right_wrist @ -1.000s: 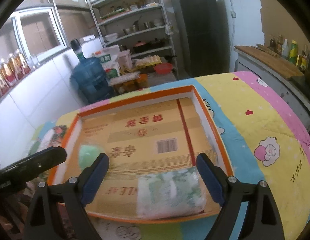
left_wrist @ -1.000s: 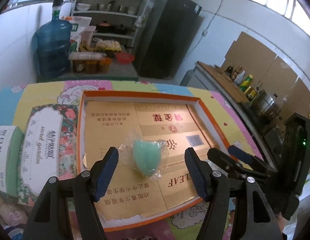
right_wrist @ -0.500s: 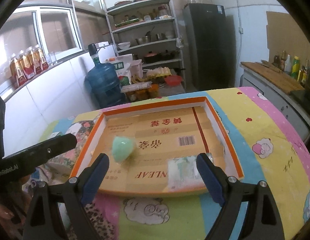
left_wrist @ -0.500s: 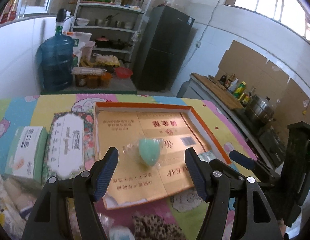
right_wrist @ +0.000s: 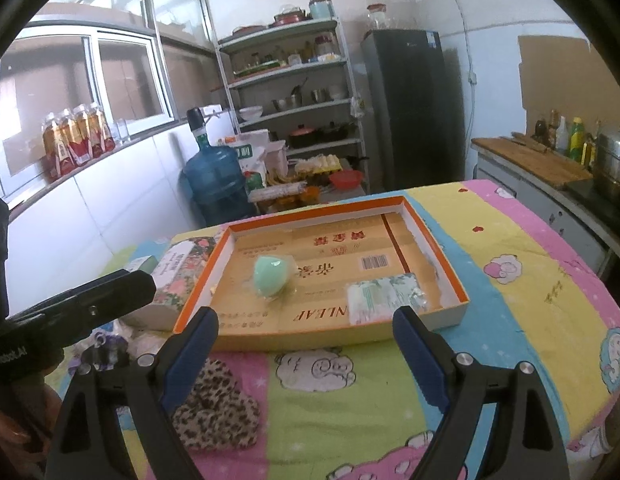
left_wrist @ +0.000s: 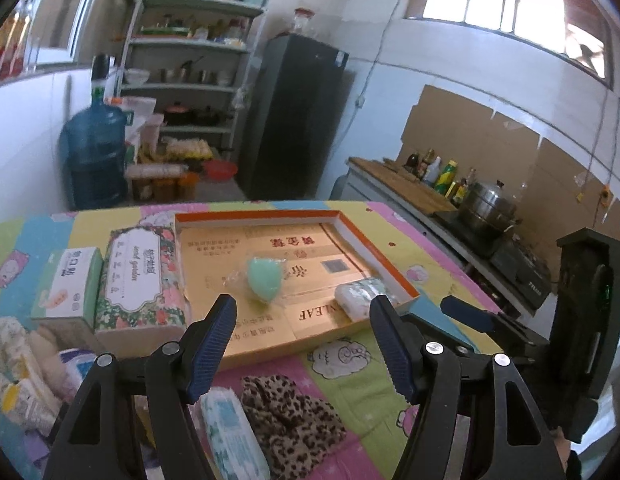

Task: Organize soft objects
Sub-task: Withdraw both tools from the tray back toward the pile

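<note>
An orange-rimmed cardboard tray (left_wrist: 379, 242) (right_wrist: 449, 268) lies on the patterned tablecloth. Inside it rest a mint-green sponge in clear wrap (left_wrist: 263, 279) (right_wrist: 271, 276) and a small tissue pack (left_wrist: 359, 294) (right_wrist: 383, 295). A leopard-print cloth (left_wrist: 294, 418) (right_wrist: 214, 408) and a blue-white wipes pack (left_wrist: 232, 428) lie in front of the tray. My left gripper (left_wrist: 302, 340) hangs open above that cloth, nothing between its fingers. My right gripper (right_wrist: 306, 354) is open too, empty, just short of the tray's near edge.
A floral tissue box (left_wrist: 140, 274) (right_wrist: 178, 276) and a green-white box (left_wrist: 72, 280) stand left of the tray. More soft packs (left_wrist: 18, 368) pile at the near left. A counter with bottles and a pot (left_wrist: 485, 206) runs along the right; shelves, a water jug (right_wrist: 216, 178) and a fridge stand behind.
Both grippers have pulled back and up from the tray, still open. The sponge and tissue pack stay in the tray; the leopard cloth and wipes pack have come into view.
</note>
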A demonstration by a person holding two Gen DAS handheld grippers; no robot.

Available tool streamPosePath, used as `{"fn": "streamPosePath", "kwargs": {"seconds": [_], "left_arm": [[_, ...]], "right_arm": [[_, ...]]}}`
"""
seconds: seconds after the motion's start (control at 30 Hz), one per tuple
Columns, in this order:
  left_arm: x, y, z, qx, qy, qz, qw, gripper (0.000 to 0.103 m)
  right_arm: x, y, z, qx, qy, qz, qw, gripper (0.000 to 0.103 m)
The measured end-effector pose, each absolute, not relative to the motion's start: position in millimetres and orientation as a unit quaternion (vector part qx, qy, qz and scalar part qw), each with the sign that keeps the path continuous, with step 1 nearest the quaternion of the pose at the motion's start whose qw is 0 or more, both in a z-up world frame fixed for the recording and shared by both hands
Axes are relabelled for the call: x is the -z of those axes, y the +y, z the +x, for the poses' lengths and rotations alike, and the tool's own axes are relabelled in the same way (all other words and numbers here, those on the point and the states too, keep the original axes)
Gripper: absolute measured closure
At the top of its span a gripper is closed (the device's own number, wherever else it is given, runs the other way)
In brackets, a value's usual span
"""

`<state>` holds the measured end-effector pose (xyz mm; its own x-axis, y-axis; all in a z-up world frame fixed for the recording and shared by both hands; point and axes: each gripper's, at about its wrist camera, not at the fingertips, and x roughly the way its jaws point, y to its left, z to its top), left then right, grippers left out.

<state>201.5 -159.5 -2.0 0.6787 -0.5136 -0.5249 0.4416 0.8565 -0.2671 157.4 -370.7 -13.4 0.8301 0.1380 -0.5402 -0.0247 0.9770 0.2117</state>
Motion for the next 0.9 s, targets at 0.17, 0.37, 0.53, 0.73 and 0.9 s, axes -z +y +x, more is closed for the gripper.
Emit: {"fn": "streamPosePath", "kwargs": {"seconds": [0.17,0.37,0.53,0.73,0.9], "left_arm": [[-1.1,-152.1,174.8,0.258,0.285,-0.057,0.921,0.032],[-2.6,-136.8,139.2,0.248,0.263,-0.066,0.930,0.032],[-6.2,-119.7,112.4,0.234,0.236,-0.067,0.941,0.032],[-8.5,-94.1,83.9,0.210,0.208,-0.066,0.953,0.032],[-5.9,-69.7,64.5,0.193,0.194,-0.065,0.960,0.032]], "right_arm": [[6.9,-360.5,134.5,-0.045,0.278,0.088,0.955,0.014],[1.3,-343.9,107.0,-0.045,0.260,0.081,0.961,0.014],[0.1,-328.5,85.9,-0.053,0.245,0.082,0.965,0.014],[-2.9,-306.4,64.8,-0.048,0.226,0.065,0.971,0.014],[1.9,-286.0,52.1,-0.059,0.222,0.061,0.971,0.014]]}}
